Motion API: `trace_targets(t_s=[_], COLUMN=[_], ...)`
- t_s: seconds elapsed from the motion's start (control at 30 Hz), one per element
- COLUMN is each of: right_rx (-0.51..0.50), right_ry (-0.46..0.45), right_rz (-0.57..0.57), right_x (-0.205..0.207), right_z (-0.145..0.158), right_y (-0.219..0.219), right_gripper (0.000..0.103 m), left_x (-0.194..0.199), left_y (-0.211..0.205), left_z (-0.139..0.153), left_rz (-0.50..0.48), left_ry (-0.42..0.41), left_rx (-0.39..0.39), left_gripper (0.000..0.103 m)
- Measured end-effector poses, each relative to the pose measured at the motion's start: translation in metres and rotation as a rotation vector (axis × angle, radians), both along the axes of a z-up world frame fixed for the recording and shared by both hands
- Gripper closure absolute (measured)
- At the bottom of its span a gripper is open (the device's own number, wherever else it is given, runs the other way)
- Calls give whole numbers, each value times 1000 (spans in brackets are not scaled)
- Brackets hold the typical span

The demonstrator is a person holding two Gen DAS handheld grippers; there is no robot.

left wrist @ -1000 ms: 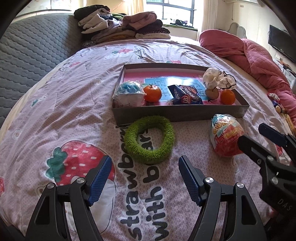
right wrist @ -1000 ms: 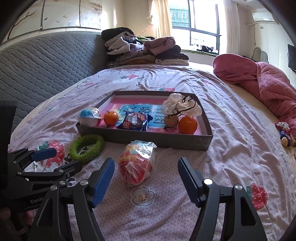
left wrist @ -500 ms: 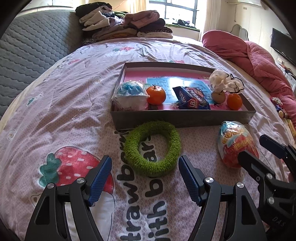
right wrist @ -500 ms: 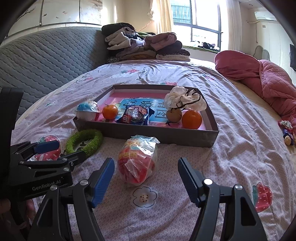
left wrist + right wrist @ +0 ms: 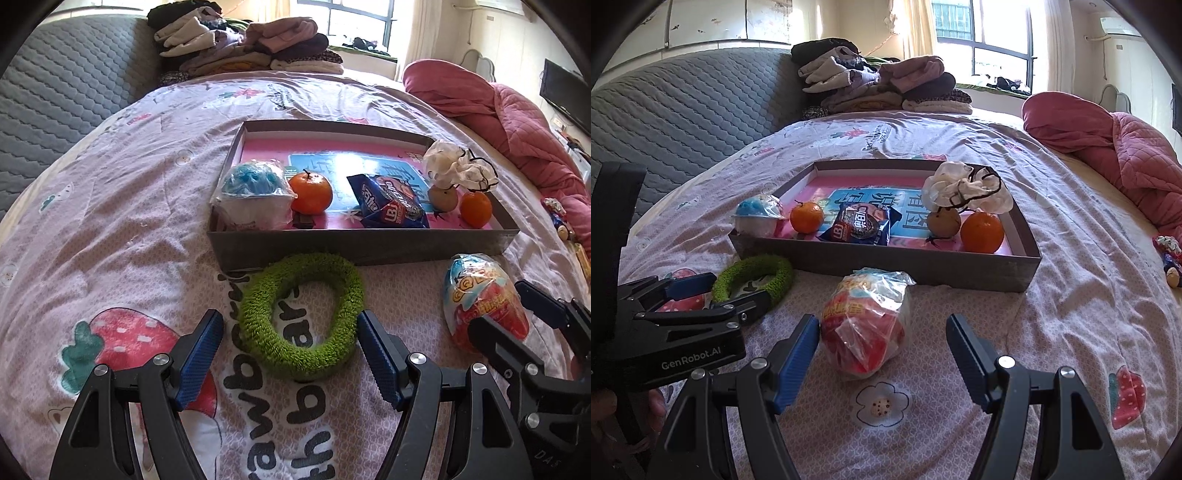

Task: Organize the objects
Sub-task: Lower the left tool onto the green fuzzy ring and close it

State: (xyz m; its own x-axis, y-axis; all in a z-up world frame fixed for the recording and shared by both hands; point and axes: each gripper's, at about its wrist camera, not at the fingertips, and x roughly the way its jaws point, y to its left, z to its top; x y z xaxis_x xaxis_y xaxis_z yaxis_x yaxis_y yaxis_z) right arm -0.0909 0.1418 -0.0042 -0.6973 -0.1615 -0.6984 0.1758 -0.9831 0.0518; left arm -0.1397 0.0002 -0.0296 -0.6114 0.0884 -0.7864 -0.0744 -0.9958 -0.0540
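A green fuzzy ring (image 5: 301, 314) lies on the bed in front of the grey tray (image 5: 362, 247). My left gripper (image 5: 290, 349) is open, its fingers on either side of the ring's near part. A red snack bag (image 5: 866, 325) lies on the bed; my right gripper (image 5: 882, 349) is open around it, the left finger close to the bag. The bag (image 5: 484, 299) and the right gripper (image 5: 517, 321) also show in the left wrist view. The ring (image 5: 753, 275) and the left gripper (image 5: 713, 295) also show in the right wrist view. The tray (image 5: 886, 264) holds two oranges, a blue packet, a cup and a white pouch.
Folded clothes (image 5: 243, 44) are stacked at the far end of the bed. A pink quilt (image 5: 498, 107) lies at the right. A grey padded headboard (image 5: 683, 107) runs along the left. Small toys (image 5: 1169, 254) lie at the bed's right edge.
Both grippers have moved forward. The left gripper's fingers now flank the green ring, and the right gripper's fingers now flank the snack bag. Both stay open.
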Motion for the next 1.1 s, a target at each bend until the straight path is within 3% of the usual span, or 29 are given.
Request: trace_targets(t_s=[0.57,0.73,0.8,1.1], right_rx=[-2,-9,-6,-10], right_ry=[-28,-37,-39,-26], right_rz=[1,9,16,34], right_x=[-12,-14,-15,-12], right_z=[-9,-12,-13,-11], right_y=[-3,-5,-7,-7], right_gripper=[33,42,48,49], left_x=[-14,-15,-16,-15], left_y=[2,3,2,4], left_z=[-13,-14,-13,-12], left_rz=[-21,-27,-26,-39], left_ry=[-7,-2,-1,9], left_rx=[5,0,5,6], left_gripper=[26,28,30,46])
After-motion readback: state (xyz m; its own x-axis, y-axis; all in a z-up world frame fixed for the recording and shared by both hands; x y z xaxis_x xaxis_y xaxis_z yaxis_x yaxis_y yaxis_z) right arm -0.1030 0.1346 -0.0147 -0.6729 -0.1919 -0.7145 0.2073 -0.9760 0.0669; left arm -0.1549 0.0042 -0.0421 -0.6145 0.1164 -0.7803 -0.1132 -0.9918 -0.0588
